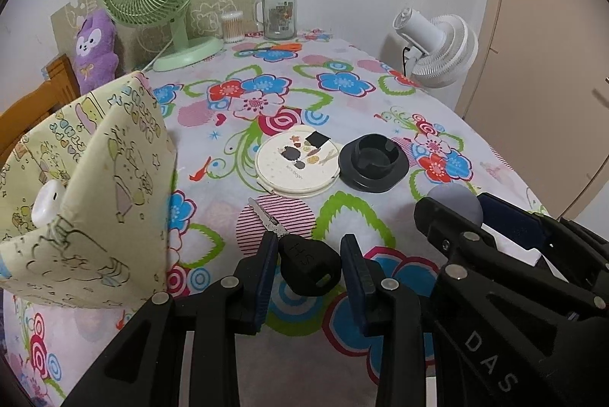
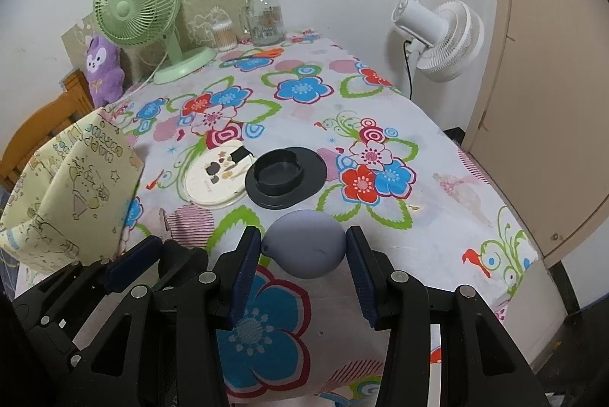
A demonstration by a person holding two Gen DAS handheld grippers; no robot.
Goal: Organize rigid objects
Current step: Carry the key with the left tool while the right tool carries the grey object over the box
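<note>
Two grippers sit low over the floral cloth (image 1: pixel 342 72): left gripper (image 1: pixel 309 268) spread around the black key (image 1: pixel 309 266) lying flat, pads not touching it; right gripper (image 2: pixel 303 249) spread either side of the grey egg-shaped blob (image 2: pixel 306 241), contact uncertain. Both items lie near the fabric bag (image 1: pixel 87 201), with compact (image 1: pixel 297 163) and black dish (image 1: pixel 373 161) just beyond. Risks, as judged: the thin key could skid or pivot if pinched off-centre; the rounded blob could squirt out; the grippers are close enough to collide.
</note>
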